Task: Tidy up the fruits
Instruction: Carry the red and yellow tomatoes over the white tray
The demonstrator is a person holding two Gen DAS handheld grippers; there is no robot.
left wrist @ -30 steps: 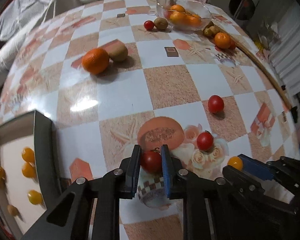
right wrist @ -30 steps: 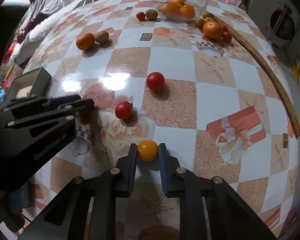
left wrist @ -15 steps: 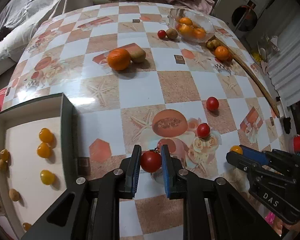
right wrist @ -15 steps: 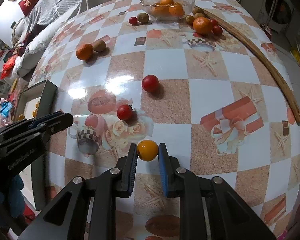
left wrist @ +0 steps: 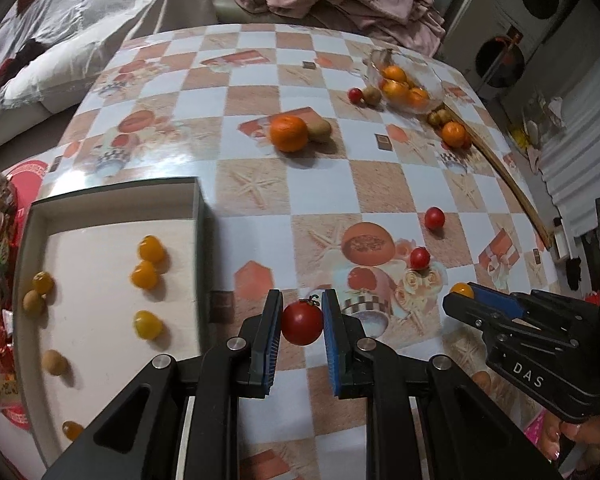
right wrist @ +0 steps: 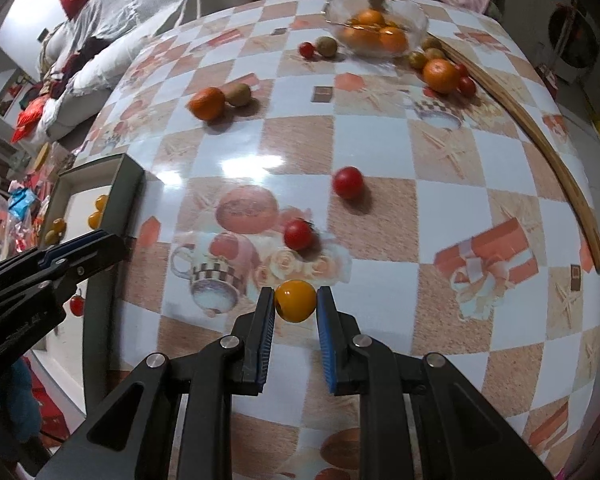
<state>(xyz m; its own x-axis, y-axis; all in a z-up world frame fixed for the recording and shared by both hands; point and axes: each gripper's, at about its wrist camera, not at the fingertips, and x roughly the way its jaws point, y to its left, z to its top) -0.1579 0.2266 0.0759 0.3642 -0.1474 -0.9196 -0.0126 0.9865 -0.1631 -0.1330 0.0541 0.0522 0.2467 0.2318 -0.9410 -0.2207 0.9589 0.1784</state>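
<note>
My left gripper (left wrist: pixel 302 320) is shut on a red cherry tomato (left wrist: pixel 302 322) and holds it above the table, just right of an open box (left wrist: pixel 198 216) that holds several yellow tomatoes (left wrist: pixel 151 249). My right gripper (right wrist: pixel 295 306) is shut on a yellow cherry tomato (right wrist: pixel 295 301), also lifted; it shows at the right of the left wrist view (left wrist: pixel 462 291). Two red tomatoes (right wrist: pixel 299 233) (right wrist: pixel 348 182) lie loose on the table ahead.
A glass bowl (right wrist: pixel 414 16) of oranges stands at the far side, with a tomato, kiwis and an orange (right wrist: pixel 441 75) around it. An orange (right wrist: pixel 207 103) and kiwi (right wrist: pixel 238 94) lie mid-left. A wooden stick (right wrist: pixel 540 132) runs along the right edge.
Both grippers have lifted and pulled back from the table with their tomatoes. The left one has moved left toward the box, which now shows much more fully.
</note>
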